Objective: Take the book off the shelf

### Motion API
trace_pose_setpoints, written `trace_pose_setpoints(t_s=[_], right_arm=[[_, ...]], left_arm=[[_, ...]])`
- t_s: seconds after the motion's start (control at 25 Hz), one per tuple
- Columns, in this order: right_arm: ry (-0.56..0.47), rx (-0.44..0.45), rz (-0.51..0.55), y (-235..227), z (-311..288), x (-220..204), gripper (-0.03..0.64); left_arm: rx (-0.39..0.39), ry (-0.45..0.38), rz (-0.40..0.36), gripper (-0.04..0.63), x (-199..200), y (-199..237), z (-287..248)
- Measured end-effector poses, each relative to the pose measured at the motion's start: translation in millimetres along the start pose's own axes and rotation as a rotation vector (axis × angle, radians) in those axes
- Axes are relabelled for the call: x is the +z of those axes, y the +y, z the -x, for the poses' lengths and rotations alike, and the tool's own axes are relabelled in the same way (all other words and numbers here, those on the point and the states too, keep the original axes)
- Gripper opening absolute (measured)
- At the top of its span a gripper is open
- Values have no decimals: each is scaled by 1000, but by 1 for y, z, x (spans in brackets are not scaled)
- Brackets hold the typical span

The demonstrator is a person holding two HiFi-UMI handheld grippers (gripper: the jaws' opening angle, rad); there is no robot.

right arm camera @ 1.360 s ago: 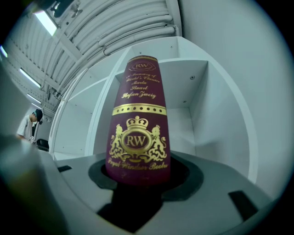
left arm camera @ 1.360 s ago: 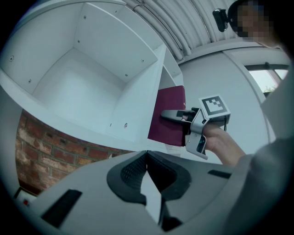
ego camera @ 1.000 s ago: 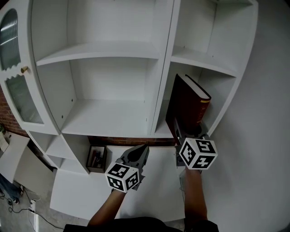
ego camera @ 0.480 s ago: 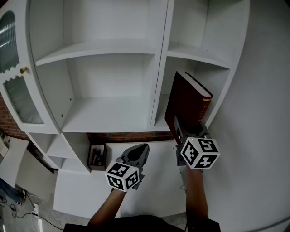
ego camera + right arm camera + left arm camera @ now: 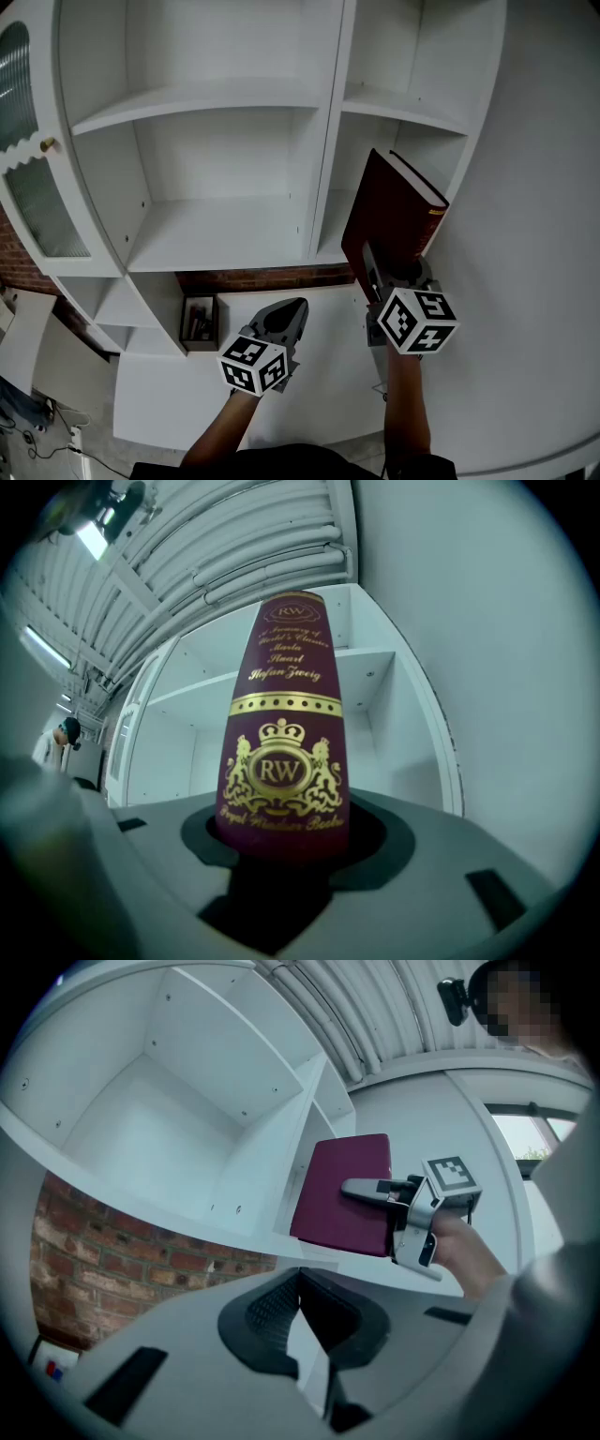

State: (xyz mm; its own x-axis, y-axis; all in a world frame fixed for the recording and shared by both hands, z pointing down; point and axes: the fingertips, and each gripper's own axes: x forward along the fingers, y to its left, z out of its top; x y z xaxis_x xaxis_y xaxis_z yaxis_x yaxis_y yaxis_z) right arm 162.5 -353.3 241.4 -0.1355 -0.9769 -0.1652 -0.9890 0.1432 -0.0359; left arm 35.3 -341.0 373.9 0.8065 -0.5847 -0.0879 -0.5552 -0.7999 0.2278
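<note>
A dark red book (image 5: 392, 211) with gold lettering stands tilted in front of the narrow right compartment (image 5: 335, 246) of the white bookcase (image 5: 216, 234). My right gripper (image 5: 392, 270) is shut on its lower end, one jaw on each cover. In the right gripper view the gold-printed spine (image 5: 281, 752) rises from between the jaws of the right gripper (image 5: 281, 829). My left gripper (image 5: 298, 307) hovers to the left over the white counter, jaws together and holding nothing. From the left gripper (image 5: 300, 1283), the book's cover (image 5: 339, 1194) and the right gripper (image 5: 370, 1188) show ahead.
The wide shelves (image 5: 202, 98) hold nothing. A glass door with a brass knob (image 5: 49, 145) stands at far left. A small open box (image 5: 199, 323) sits low on the left by a brick strip (image 5: 272, 277). A white wall (image 5: 539, 234) rises close on the right.
The book has come a little further out of the right compartment and leans more to the right, still in my right gripper. My left gripper has stayed in place.
</note>
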Motion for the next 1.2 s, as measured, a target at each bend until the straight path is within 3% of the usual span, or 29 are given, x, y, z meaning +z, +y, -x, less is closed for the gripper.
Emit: trace_pose_setpoints(t_s=[0.52,1.2], right_arm=[[-5,-44,3,11,30,-3,236],[81,-27,-48,32,36,-54,238]], left_arm=[[-21,7,8,15,-2,-2,27],[-23,5,-4,15,-4,6,51]])
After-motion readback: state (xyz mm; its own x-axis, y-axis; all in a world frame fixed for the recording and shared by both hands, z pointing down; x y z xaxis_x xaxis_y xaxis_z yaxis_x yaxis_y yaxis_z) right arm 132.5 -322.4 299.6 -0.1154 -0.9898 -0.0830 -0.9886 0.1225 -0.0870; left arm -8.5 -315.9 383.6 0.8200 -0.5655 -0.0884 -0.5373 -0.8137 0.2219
